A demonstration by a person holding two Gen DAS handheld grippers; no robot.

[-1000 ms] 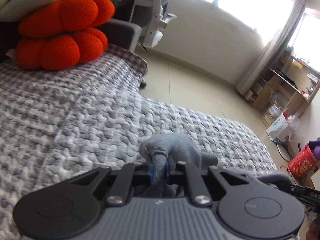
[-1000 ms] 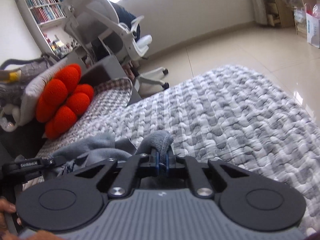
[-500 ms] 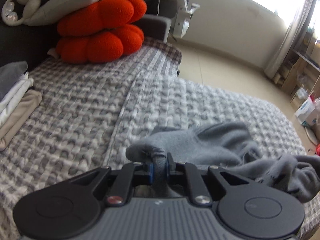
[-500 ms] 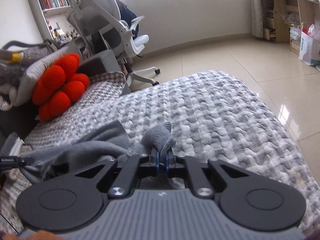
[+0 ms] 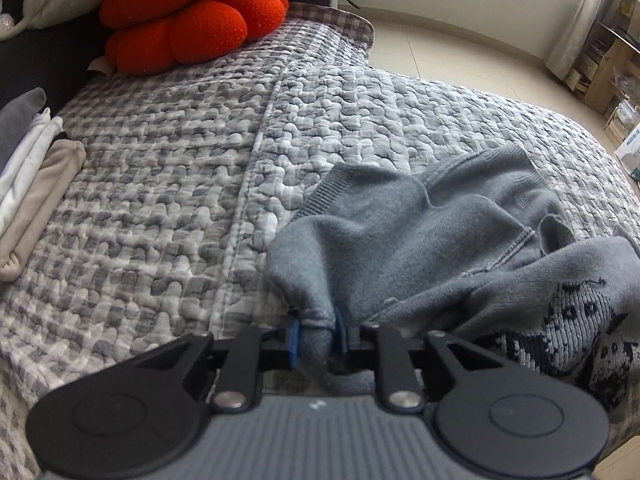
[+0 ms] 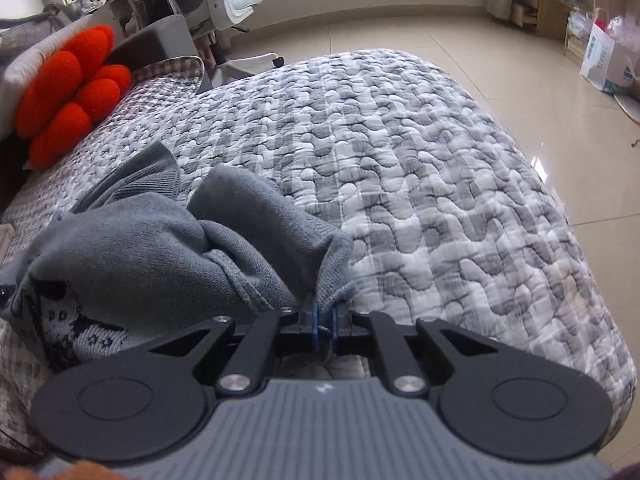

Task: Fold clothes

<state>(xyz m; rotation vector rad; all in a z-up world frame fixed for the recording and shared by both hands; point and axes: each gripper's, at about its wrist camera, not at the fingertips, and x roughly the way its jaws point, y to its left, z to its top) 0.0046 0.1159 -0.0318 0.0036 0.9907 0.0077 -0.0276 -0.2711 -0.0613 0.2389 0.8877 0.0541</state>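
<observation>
Since a second ago both tools have tipped downward and the sweater [image 5: 420, 240], then bunched up at the jaws, now lies spread on the bed [image 5: 168, 184]. The left tool [image 5: 318, 334] has a twisted bit of grey knit between its blue pads [image 5: 294, 338]; its jaws are opening, and the cloth sits loosely in the gap rather than being squeezed. The right tool [image 6: 325, 322] has a thin fold of the same sweater [image 6: 160, 248] between its pads [image 6: 316, 326]; its jaws are opening too, only a little, and the pads look to be touching the knit.

Just past the tools the sweater is rumpled, with a dark patterned panel [image 5: 560, 340] showing at the near edge and a ribbed hem lying farther out on the grey quilt. In the left view a stack of 3 or so folded clothes [image 5: 28, 184] rests at the left edge of the bed, well apart from the sweater. Farther back an orange cushion [image 5: 188, 16] sits at the head of the bed. Beyond it, in the right view, a white chair [image 6: 216, 4] stands on the tiled floor [image 6: 460, 40], and shelves [image 6: 560, 4] line the far wall.
</observation>
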